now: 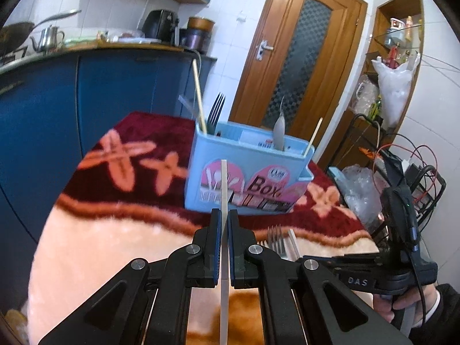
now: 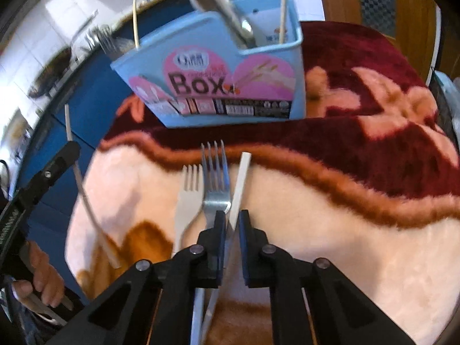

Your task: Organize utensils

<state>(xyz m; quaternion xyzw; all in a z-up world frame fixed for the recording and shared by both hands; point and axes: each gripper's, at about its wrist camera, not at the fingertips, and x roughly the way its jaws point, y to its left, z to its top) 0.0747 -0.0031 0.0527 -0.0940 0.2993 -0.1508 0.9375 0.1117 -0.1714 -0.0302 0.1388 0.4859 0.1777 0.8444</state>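
Left gripper (image 1: 225, 215): clamped on one white stick (image 1: 223, 184), raised before the blue box (image 1: 247, 178).
Right gripper (image 2: 232, 218): jaws nearly together around a white chopstick (image 2: 240, 189); grip unclear.
Right view only: two forks, white fork (image 2: 188, 201) and metal fork (image 2: 215, 178), on the blanket (image 2: 345, 230).
Box: far edge.

Light-blue box (image 1: 247, 172) with pink label; maroon-and-peach flowered blanket (image 1: 138, 184).
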